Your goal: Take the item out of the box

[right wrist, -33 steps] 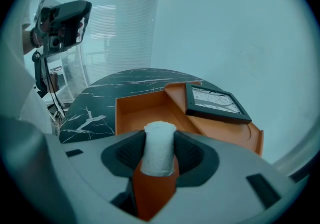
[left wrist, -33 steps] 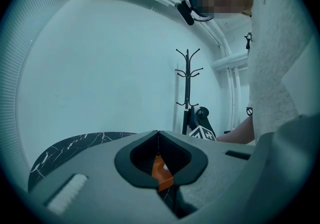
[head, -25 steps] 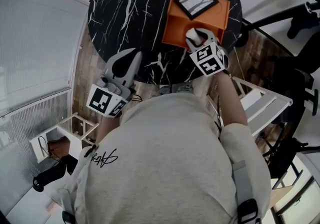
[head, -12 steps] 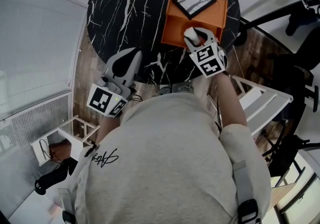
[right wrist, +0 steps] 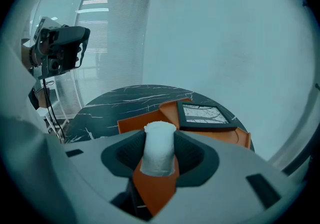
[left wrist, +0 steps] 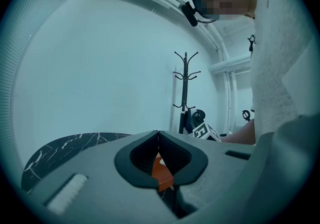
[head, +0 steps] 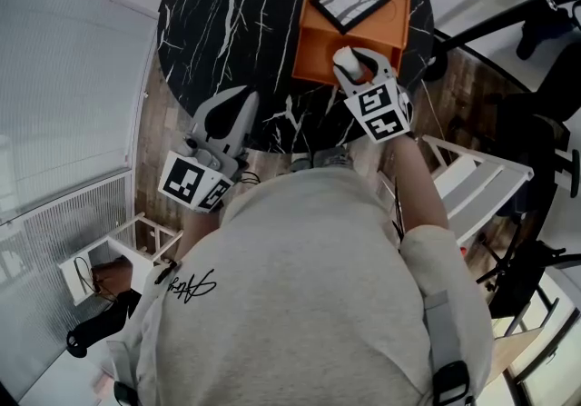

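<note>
My right gripper has its jaws closed snugly on the white roll, which stands upright between them at the near edge of the orange box, upper middle of the head view. I judge the lift should go straight up with an even squeeze, well clear of the framed picture lying across the box's far side. My left gripper, lower left by the table edge, has its jaws together on nothing.
</note>
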Demonstrator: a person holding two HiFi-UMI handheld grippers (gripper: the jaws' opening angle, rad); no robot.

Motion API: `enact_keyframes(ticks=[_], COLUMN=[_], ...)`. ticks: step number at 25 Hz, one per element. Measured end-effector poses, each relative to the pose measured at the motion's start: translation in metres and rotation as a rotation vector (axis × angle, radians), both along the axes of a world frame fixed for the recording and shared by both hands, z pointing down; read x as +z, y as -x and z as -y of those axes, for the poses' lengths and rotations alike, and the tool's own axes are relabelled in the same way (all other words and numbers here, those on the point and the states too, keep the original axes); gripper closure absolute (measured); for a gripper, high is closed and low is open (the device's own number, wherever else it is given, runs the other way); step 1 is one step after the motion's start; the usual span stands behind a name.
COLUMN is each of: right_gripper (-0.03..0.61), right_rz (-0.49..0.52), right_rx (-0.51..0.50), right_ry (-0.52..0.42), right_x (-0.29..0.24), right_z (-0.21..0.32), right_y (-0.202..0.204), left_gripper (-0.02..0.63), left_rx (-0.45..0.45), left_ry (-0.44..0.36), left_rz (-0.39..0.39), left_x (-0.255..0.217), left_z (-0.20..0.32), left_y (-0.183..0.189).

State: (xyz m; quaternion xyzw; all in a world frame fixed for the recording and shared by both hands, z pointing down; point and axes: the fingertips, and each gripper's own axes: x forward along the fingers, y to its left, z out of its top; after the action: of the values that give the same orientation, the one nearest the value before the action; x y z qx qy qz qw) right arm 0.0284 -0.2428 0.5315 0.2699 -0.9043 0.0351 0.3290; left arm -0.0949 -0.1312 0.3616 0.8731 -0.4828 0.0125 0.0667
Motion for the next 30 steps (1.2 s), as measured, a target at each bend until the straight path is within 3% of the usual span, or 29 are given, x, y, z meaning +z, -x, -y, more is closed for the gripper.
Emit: enact_keyframes(ticks=[30], right_gripper=[0.397], right_rz=[0.141], right_rx=[0.073], right_ry=[-0.126], right_x=[-0.055], right_z=[-0.021], right_y=[-0.001], left_gripper=[0.609], left_rx=[0.038], left_ry=[-0.027], left_rz=[0.013], left_x=[-0.007], left_z=[-0.008], left_y=[0.009])
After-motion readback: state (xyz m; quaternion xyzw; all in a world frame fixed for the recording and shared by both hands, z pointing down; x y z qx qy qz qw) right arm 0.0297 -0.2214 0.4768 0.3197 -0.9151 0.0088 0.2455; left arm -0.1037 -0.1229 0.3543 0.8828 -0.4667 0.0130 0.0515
